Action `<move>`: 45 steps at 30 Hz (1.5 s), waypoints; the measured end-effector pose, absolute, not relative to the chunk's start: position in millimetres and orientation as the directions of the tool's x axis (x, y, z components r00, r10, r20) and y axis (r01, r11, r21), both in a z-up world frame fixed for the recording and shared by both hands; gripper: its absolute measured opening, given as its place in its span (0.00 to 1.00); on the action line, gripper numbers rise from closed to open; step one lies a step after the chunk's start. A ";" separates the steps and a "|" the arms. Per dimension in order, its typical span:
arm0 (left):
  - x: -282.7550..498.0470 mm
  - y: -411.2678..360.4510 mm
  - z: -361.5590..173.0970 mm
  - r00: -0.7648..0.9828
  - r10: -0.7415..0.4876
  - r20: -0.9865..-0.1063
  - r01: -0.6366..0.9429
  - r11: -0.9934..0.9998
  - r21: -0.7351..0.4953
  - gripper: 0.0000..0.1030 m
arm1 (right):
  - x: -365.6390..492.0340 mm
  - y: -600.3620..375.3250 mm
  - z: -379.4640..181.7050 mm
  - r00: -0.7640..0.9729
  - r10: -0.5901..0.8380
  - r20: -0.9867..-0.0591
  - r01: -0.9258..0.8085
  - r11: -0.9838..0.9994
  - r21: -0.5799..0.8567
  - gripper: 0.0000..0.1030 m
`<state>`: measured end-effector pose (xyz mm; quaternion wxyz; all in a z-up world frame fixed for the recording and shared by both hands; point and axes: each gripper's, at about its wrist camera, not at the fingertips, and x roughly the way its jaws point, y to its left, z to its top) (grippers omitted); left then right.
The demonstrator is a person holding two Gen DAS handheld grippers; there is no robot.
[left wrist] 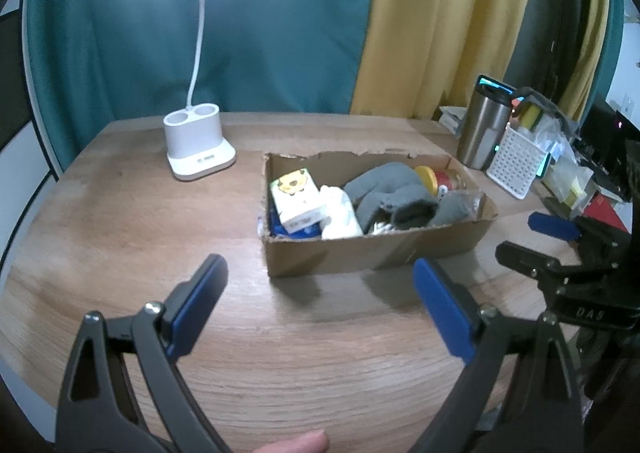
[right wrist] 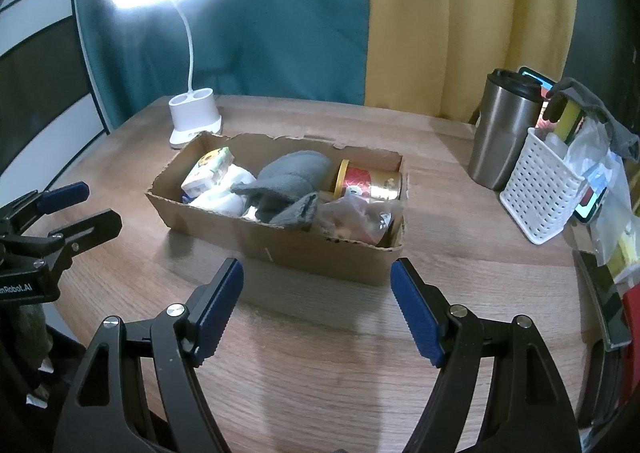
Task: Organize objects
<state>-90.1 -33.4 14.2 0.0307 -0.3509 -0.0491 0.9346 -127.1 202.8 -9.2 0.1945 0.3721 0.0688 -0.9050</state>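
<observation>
A torn cardboard box [left wrist: 360, 253] [right wrist: 320, 253] sits mid-table. It holds a small white carton with a cartoon face [left wrist: 296, 195] [right wrist: 208, 171], white cloth [left wrist: 340, 213], grey socks [left wrist: 394, 193] [right wrist: 286, 185], a red and gold tin [left wrist: 438, 179] [right wrist: 370, 183] and a clear plastic bag [right wrist: 356, 219]. My left gripper [left wrist: 320, 305] is open and empty, in front of the box. My right gripper [right wrist: 316, 305] is open and empty, also just short of the box's near wall. Each gripper shows at the other view's edge.
A lit white desk lamp with a pen-holder base [left wrist: 196, 145] [right wrist: 194, 119] stands behind the box at the left. A steel tumbler [left wrist: 486, 125] [right wrist: 506, 129] and a white perforated basket [left wrist: 518, 161] [right wrist: 540, 193] with clutter stand at the right. Curtains hang behind the wooden table [left wrist: 120, 233].
</observation>
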 end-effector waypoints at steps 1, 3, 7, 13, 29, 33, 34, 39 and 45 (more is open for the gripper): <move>-90.5 -33.6 13.9 -0.752 0.093 -0.653 -0.023 -0.993 -0.114 0.93 | -127.1 202.6 -8.9 -0.648 -0.300 -0.700 0.403 -0.915 0.019 0.77; -89.9 -33.5 13.9 -0.752 0.092 -0.653 -0.022 -0.993 -0.114 0.93 | -126.8 202.4 -8.3 -0.649 -0.299 -0.700 0.403 -0.915 0.018 0.77; -90.3 -33.6 14.3 -0.755 0.091 -0.649 -0.022 -0.993 -0.113 0.93 | -127.1 203.4 -7.3 -0.652 -0.295 -0.699 0.397 -0.918 0.017 0.77; -91.3 -33.4 15.7 -0.754 0.093 -0.651 -0.023 -0.993 -0.116 0.93 | -127.6 203.7 -7.2 -0.653 -0.294 -0.698 0.398 -0.917 0.015 0.77; -91.8 -31.5 16.7 -0.752 0.100 -0.652 -0.026 -0.992 -0.122 0.93 | -129.6 202.9 -7.0 -0.654 -0.293 -0.698 0.398 -0.917 0.012 0.77; -92.4 -31.4 17.1 -0.752 0.099 -0.652 -0.026 -0.992 -0.121 0.93 | -129.9 203.1 -6.9 -0.655 -0.293 -0.697 0.399 -0.917 0.011 0.77; -92.5 -31.0 17.2 -0.752 0.099 -0.652 -0.026 -0.992 -0.121 0.93 | -129.7 203.1 -6.6 -0.655 -0.293 -0.697 0.399 -0.917 0.012 0.77; -92.8 -31.3 17.6 -0.752 0.098 -0.651 -0.026 -0.992 -0.120 0.93 | -130.1 203.2 -6.4 -0.655 -0.292 -0.698 0.398 -0.918 0.011 0.77; -94.4 -30.7 17.0 -0.750 0.099 -0.654 -0.026 -0.992 -0.120 0.93 | -131.5 204.0 -6.6 -0.653 -0.291 -0.699 0.397 -0.918 0.012 0.77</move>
